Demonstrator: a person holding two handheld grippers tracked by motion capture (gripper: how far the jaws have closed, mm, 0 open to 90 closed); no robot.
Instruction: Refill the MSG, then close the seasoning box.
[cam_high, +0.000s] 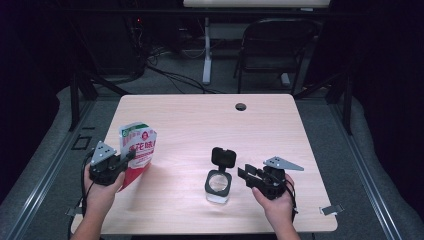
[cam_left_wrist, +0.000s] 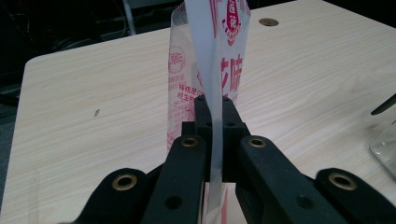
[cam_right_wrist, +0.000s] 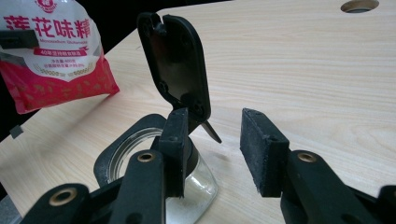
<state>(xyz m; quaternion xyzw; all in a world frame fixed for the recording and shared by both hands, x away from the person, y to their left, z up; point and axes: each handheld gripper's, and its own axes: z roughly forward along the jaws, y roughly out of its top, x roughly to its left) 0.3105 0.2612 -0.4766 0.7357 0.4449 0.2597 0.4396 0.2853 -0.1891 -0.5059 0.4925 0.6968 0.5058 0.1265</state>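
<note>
the table (cam_high: 200, 120) was evenly lit from above while the room behind lay nearly black. soft, short shadows fell beside the jar (cam_high: 219, 182) and the bag (cam_high: 137, 150). the high view looked soft and low in detail. in the gripper views the near tongs (cam_right_wrist: 219, 149) seemed slightly blurred, perhaps from closeness.

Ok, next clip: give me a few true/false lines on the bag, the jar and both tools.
1. The left tool is shut on the bag. True.
2. The jar has its lid closed. False: the lid is flipped up, open.
3. The right tool grips the jar. False: its jaws are open beside it.
4. The bag is held upright. True.
5. The bag is blue. False: red and white.
</note>
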